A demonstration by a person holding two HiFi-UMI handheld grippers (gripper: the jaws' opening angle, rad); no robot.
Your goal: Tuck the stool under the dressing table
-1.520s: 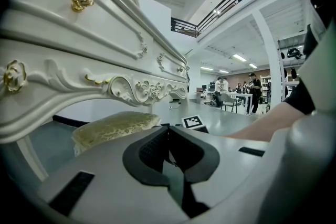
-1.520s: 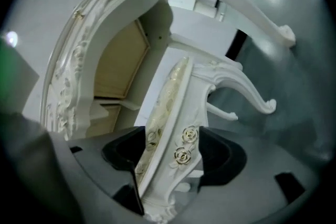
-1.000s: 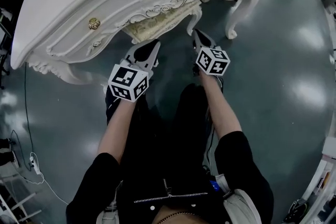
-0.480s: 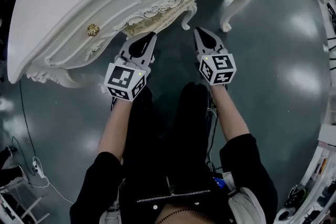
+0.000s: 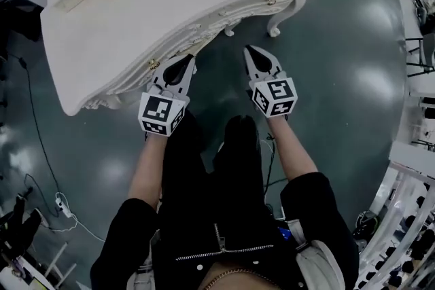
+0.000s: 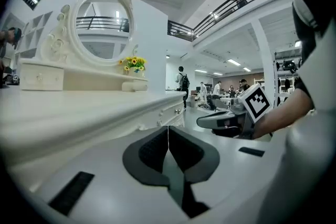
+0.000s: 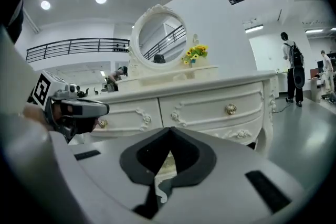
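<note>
Near dressing table (image 5: 170,3), L claw (image 5: 186,60) closed, R claw (image 5: 249,50) closed, both empty.

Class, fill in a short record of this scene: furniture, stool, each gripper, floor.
Dressing table: white, carved, gold drawer knobs, oval mirror and yellow flowers on top
Stool: almost wholly under the table; only a cream bit shows
Left gripper: shut, empty, near the table's front edge
Right gripper: shut, empty
Floor: dark, glossy
</note>
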